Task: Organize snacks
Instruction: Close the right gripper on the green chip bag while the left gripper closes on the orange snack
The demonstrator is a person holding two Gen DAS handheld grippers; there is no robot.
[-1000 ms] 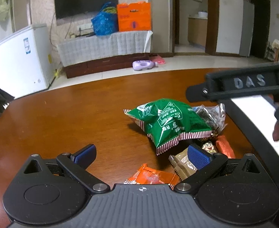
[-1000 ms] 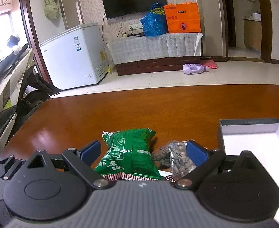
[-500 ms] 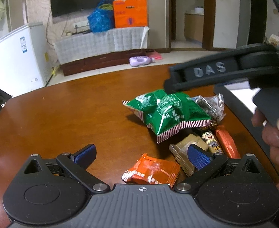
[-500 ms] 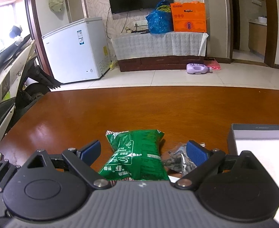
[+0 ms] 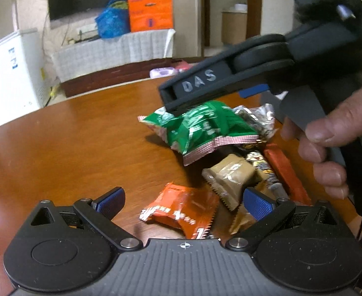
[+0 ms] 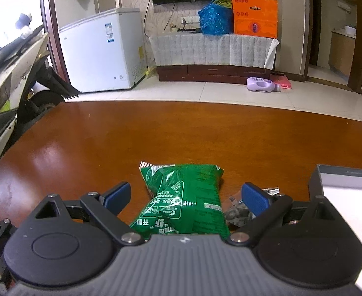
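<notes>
A pile of snacks lies on the brown table [image 5: 70, 148]. The green bag [image 5: 205, 128] [image 6: 186, 202] sits between the wide-apart fingers of my right gripper [image 6: 186, 197], which is open; that gripper [image 5: 205, 91] hovers over the bag in the left wrist view, held by a hand [image 5: 334, 133]. Beside the bag is a clear packet of dark pieces [image 6: 240, 212] [image 5: 257, 118]. My left gripper [image 5: 183, 202] is open above an orange packet [image 5: 181, 209], with a tan packet [image 5: 230, 177], a cartoon-printed stick [image 5: 265, 167] and a red bar [image 5: 284, 172] to its right.
A grey box with a white inside [image 6: 349, 192] stands on the table at the right. Beyond the table's far edge are a white chest freezer [image 6: 102, 51], a covered cabinet [image 6: 213, 49] with a blue bag and an orange box, and a scooter [image 6: 13, 74] at the left.
The right gripper has come down and further left over the green bag, which now sits deeper between its fingers. The left gripper has drawn back and now shows more of the snacks.
</notes>
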